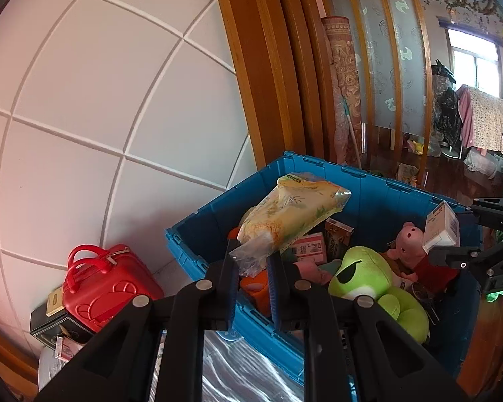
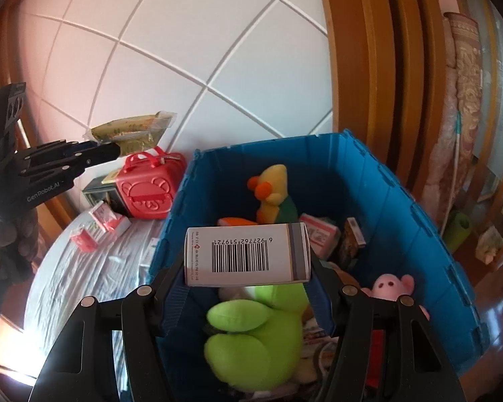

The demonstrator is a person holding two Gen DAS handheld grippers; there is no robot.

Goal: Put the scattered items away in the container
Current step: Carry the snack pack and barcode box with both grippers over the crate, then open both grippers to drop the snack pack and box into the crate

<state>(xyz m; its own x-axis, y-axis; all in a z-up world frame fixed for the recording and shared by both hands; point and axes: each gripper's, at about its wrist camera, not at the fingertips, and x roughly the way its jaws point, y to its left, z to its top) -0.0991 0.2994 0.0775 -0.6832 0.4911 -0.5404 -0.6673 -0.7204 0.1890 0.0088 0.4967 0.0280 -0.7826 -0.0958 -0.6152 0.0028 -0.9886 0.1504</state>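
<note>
Above the blue crate, the left gripper pinches the clear end of a yellow snack bag between its jaws; the rest of the bag sticks out forward over the crate's near wall. To its right, the right gripper clamps a white box with a barcode crosswise between its jaws, over the green plush frog that lies inside the crate.
</note>
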